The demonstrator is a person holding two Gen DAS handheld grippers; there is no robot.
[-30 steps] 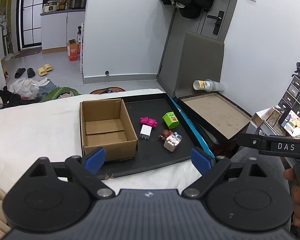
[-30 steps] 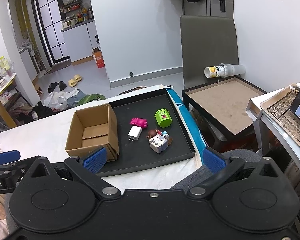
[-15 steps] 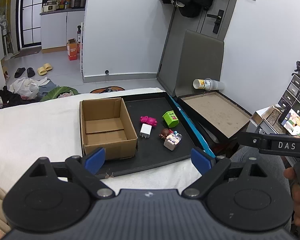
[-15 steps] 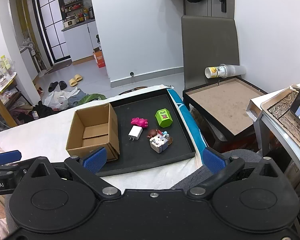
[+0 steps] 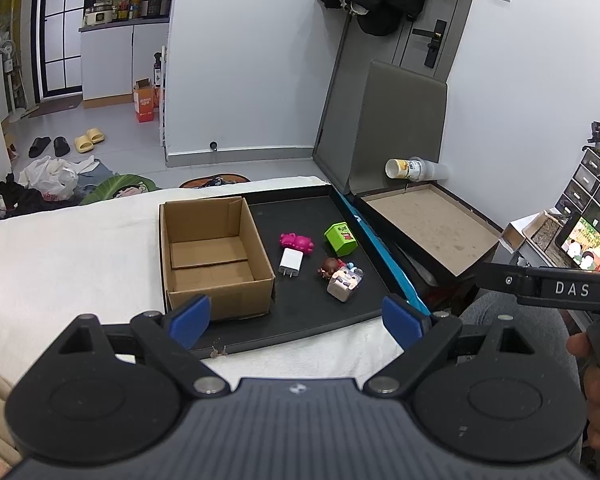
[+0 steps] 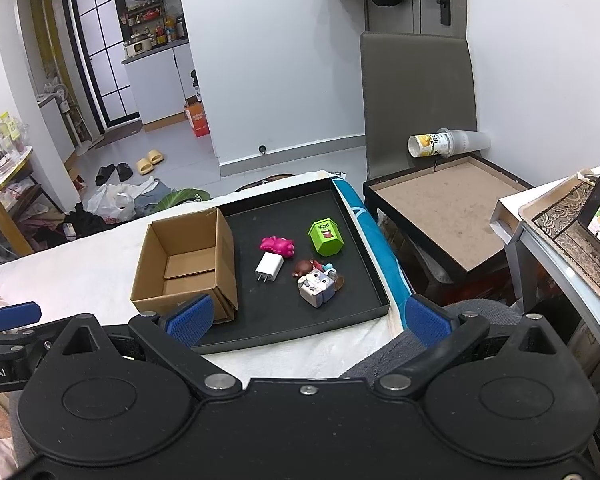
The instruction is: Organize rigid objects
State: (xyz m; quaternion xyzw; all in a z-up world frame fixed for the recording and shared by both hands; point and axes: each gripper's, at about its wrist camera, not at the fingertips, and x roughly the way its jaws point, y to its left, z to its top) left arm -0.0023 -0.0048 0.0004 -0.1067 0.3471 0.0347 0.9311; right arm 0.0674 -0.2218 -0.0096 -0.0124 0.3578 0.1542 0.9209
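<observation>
Both grippers hang back above the near edge of the black tray [image 5: 300,320], well apart from everything on it, which suits a moment of choosing a target, not reaching for one. The left gripper [image 5: 296,318] has its 2 blue fingers [image 5: 190,316] spread wide with nothing between them; the right gripper [image 6: 306,320] is likewise spread wide and empty.

The cardboard box [image 5: 212,256] sits open-topped on the left part of the tray, with nothing visible inside it, so it is probably meant as the bin. The 4 loose items lie on the tray to its right: a white charger [image 5: 291,262] nearest the box, a pink toy [image 5: 297,242] just behind it, a green cube [image 5: 340,238] further right, and a small figure [image 5: 342,278] tipped on its side nearest the grippers. By my reading, no sorting is done yet; the charger looks the easiest first pick
</observation>
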